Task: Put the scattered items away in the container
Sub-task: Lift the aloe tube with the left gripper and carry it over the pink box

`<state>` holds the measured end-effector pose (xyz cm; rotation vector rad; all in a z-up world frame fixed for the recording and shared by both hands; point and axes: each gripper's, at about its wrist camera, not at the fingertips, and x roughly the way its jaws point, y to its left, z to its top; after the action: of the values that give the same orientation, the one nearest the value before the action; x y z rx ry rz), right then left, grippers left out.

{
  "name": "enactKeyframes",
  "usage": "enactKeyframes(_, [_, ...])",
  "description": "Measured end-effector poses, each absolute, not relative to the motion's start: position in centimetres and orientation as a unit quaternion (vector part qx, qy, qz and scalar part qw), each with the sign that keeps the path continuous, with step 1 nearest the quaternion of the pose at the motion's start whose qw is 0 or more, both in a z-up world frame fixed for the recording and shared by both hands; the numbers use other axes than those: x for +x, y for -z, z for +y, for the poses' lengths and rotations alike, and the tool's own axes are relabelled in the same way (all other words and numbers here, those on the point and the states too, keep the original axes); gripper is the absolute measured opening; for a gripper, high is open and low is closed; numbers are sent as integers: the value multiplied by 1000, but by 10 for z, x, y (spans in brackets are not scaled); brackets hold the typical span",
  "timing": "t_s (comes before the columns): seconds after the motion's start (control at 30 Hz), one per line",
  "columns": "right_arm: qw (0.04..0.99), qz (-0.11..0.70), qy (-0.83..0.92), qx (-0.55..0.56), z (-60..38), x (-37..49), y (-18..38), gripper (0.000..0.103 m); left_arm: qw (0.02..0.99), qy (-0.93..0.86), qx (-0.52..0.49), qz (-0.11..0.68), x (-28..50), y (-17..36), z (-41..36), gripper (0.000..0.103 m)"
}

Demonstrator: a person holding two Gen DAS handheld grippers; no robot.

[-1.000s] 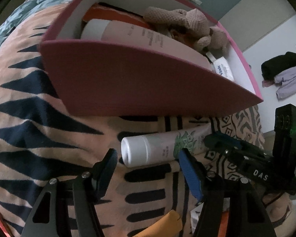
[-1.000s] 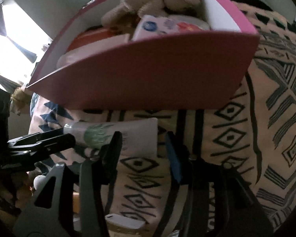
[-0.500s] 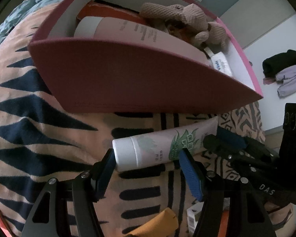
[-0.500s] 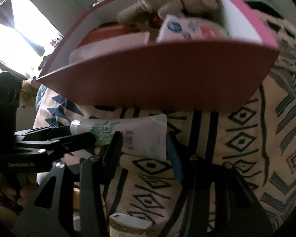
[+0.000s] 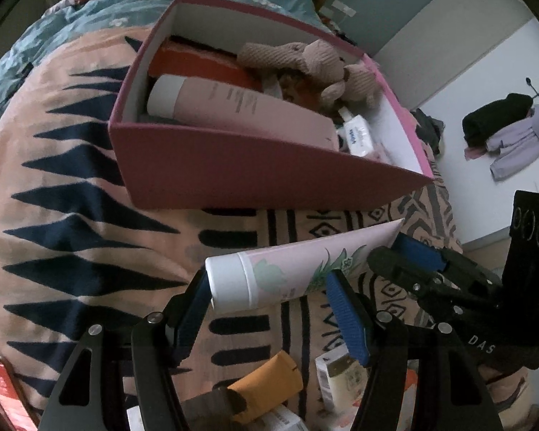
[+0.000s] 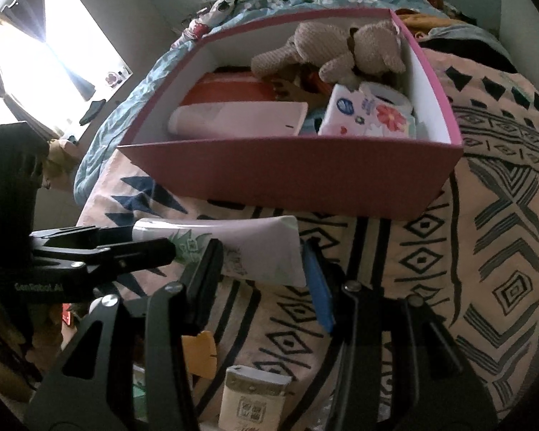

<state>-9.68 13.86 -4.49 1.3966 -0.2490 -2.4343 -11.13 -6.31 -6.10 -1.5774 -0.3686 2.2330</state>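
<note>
A pale pink tube [image 5: 287, 269] with a white cap and a green leaf print hangs above the patterned blanket [image 5: 72, 215], just in front of the pink box [image 5: 251, 168]. My left gripper [image 5: 266, 287] is shut on its cap end. My right gripper [image 6: 262, 255] is shut on its flat crimped end [image 6: 269, 248]. In the right wrist view the left gripper [image 6: 151, 240] comes in from the left along the tube. Inside the box lie a pink bottle [image 5: 240, 107], a plush toy [image 5: 305, 61], an orange item [image 5: 197, 64] and a tissue pack [image 6: 370, 115].
Below the grippers on the blanket lie a mustard pouch [image 5: 269, 380] and a small cream carton [image 6: 251, 398]. A red item [image 5: 0, 388] sits at the lower left edge. A blue duvet [image 6: 125, 100] lies behind the box. Clothes [image 5: 503, 133] lie on the floor to the right.
Both grippers have risen with the tube held between them, lifting it off the blanket. The box now sits lower in both views and more of its inside shows.
</note>
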Motion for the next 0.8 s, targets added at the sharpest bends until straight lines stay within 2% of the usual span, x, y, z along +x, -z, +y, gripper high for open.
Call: enactKeyframes(0.8, [170, -80, 879, 439, 138, -84, -7, 49, 195, -826, -517, -116, -109, 11, -58, 66])
